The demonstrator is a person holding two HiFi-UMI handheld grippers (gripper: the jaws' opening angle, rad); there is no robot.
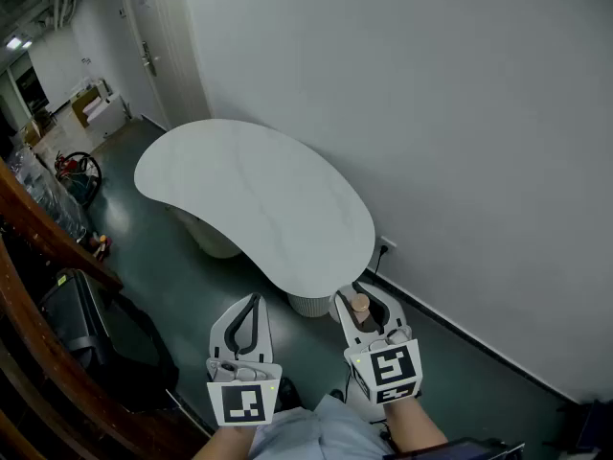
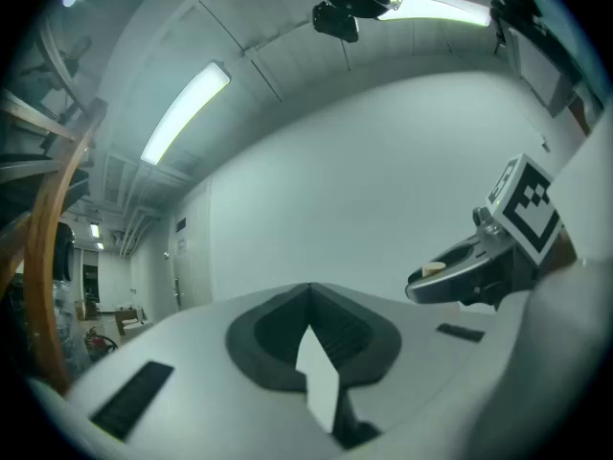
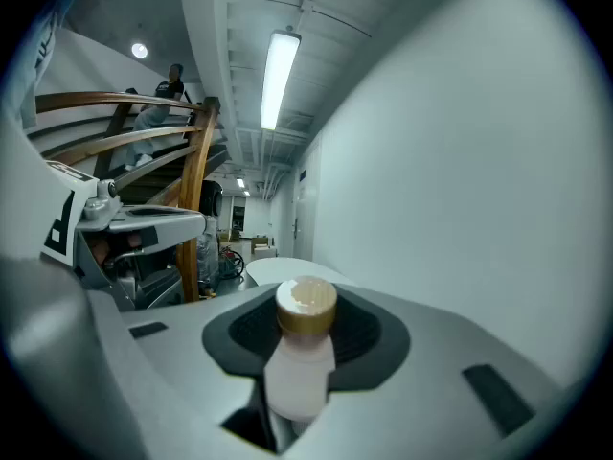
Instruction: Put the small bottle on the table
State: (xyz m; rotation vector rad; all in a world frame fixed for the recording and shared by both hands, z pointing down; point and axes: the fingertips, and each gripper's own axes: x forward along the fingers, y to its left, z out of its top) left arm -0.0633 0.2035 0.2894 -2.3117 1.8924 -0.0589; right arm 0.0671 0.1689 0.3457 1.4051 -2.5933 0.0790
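Now the right gripper (image 1: 361, 293) squeezes the small bottle (image 3: 299, 377) by its sides, up in the air, while the left gripper (image 1: 253, 305) beside it has its jaws pressed together, both above the green floor (image 1: 172, 286) near the white table (image 1: 249, 190).

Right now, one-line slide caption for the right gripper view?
Right gripper clamps a small bottle, gold cap forward, white table ahead.
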